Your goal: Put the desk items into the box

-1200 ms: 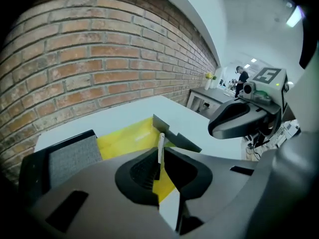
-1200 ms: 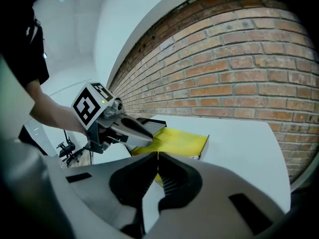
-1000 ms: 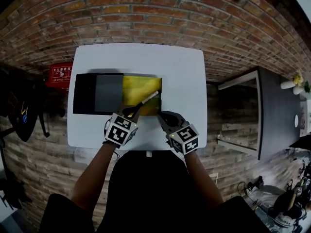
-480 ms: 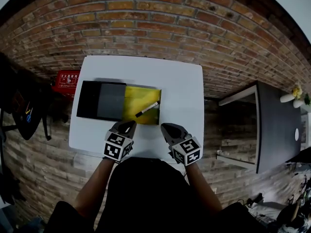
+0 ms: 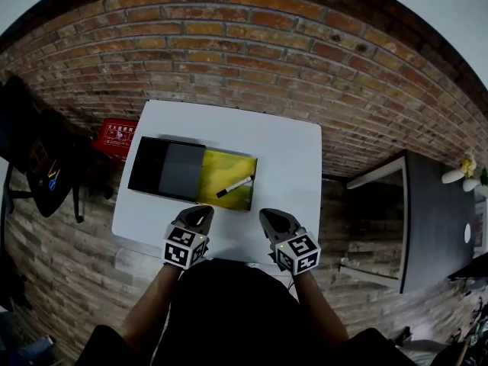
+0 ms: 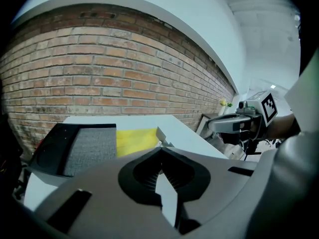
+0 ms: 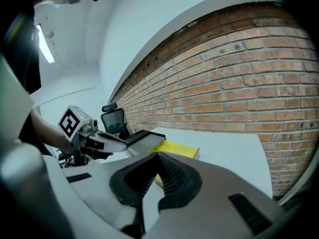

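Since the only loose desk item in sight already lies inside the box, the placing step looks finished. What may remain is closing the box, which would call for one gripper to steady it while the other pushes its dark part across.

From the head view, the flat rectangular box with a yellow open tray [image 5: 229, 180] and a black-and-grey cover section sits on the white rectangular table [image 5: 293, 158]. The slim black-and-white marker pen [image 5: 233, 186] rests in the yellow tray, toward its near right side. Its long axis runs diagonally across the box: the dark end points at the box's near edge and the white end at its far right corner. The left gripper [image 5: 200, 213] and right gripper [image 5: 270, 218] both hang just short of the box's near edge, touching neither box nor pen.

Looking along the left gripper's own jaws, they are pressed together with nothing between them. The box lies ahead and to the left, yellow tray [image 6: 134, 139] beside the grey cover. I cannot make out the pen here.

Through the right gripper view, its jaws also meet at the tips and hold nothing. The yellow end of the box [image 7: 179, 148] shows just beyond them, with the left gripper off to the box's near side.
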Demonstrator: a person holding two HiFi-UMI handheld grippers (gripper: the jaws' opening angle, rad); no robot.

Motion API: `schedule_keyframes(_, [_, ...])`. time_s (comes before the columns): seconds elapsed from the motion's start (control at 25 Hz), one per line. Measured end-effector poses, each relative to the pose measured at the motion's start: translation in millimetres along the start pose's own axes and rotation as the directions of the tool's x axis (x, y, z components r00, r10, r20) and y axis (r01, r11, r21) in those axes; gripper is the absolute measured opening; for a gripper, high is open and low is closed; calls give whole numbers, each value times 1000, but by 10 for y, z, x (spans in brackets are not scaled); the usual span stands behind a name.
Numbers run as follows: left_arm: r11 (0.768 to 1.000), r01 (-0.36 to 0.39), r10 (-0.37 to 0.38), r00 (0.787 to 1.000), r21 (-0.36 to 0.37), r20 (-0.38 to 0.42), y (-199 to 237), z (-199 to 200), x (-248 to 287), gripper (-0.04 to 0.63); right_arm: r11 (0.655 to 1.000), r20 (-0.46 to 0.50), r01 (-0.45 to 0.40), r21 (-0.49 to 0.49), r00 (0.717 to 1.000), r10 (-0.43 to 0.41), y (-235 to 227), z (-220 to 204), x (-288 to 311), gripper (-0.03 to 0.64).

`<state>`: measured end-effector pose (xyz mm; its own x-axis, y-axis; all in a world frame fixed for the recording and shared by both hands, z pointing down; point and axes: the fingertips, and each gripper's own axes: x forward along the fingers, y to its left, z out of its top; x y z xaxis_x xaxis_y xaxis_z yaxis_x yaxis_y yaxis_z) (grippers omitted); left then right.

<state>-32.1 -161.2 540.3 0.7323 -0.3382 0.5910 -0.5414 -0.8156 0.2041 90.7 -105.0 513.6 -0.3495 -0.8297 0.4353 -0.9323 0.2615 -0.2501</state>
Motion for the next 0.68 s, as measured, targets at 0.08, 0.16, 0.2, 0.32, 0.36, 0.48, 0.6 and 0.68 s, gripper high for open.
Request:
schedule_keyframes(0.08, [1000, 1, 0, 1000, -6, 29, 11, 75, -24, 14, 1000, 16, 3, -6, 1000, -3, -19, 45, -10, 21])
schedule_keyframes(0.16, [1000, 5, -4, 999, -27, 47, 18, 118, -44, 14, 1000, 28, 7, -9, 1000, -7, -33, 77, -23, 21])
schedule_keyframes(0.2, [999, 6, -4, 999, -36, 52, 27, 127, -50, 14, 1000, 32, 8, -9, 999, -8, -37, 91, -32, 21])
schedule_keyframes(0.32, [999, -1, 4, 998, -46, 56, 57, 143, -61, 14, 1000, 41, 10, -8, 999, -10, -49, 124, -58, 21])
schedule_keyframes(0.36, [999, -5, 8, 998, -45, 59, 67, 153, -65, 12, 1000, 43, 12, -6, 999, -12, -54, 131, -66, 21])
schedule_keyframes(0.48, [999, -12, 15, 998, -42, 62, 86, 174, -60, 12, 1000, 48, 18, -4, 999, -18, -88, 124, -89, 21])
schedule_keyframes(0.6, [999, -20, 22, 998, -36, 62, 120, 203, -46, 14, 1000, 59, 27, 8, 998, -27, -118, 144, -92, 21])
schedule_keyframes(0.68, [999, -25, 27, 997, -33, 66, 142, 244, -40, 12, 999, 64, 32, 16, 997, -33, -143, 159, -88, 21])
